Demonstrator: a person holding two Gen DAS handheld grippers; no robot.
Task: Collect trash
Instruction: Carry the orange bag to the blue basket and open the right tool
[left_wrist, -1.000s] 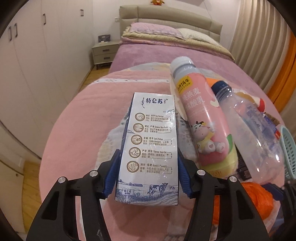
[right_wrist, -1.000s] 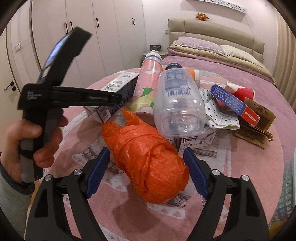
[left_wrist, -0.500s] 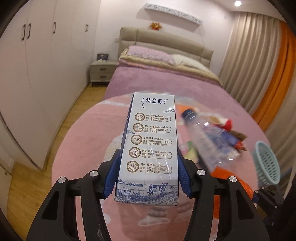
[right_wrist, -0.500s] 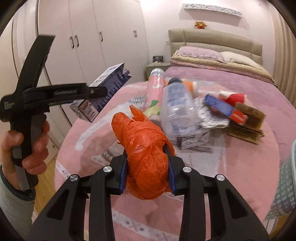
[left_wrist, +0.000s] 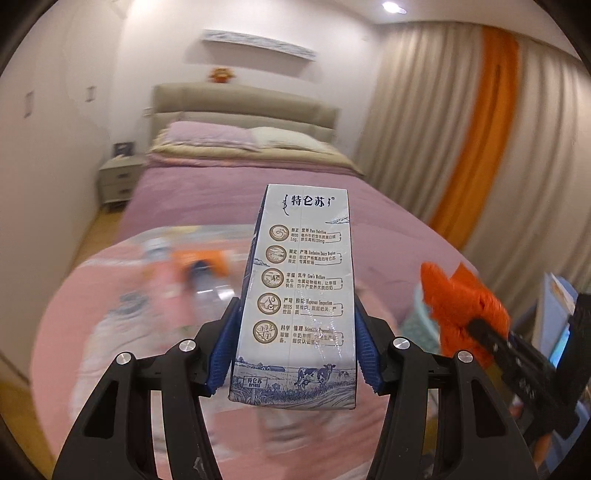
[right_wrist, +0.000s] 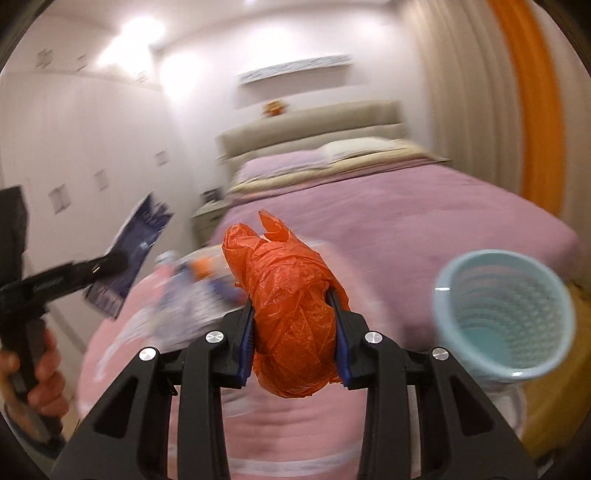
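The left gripper (left_wrist: 293, 350) is clamped on a white and blue rectangular milk carton (left_wrist: 301, 295), its blue pads pressing both long sides, the carton standing upright between the fingers and clear of the pink round table (left_wrist: 74, 314) beneath. The right gripper (right_wrist: 293, 345) has its pads pressed into a crumpled orange plastic bag (right_wrist: 291, 310), squeezed between the narrow jaws and held above the table. To the right of that gripper and a little ahead stands a light blue mesh plastic basket (right_wrist: 506, 314), its mouth tilted toward the camera. Left of the right gripper, a hand (right_wrist: 40, 373) grips the left tool's handle. Blurred bottles and wrappers (left_wrist: 177, 280) lie on the table ahead-left of the carton.
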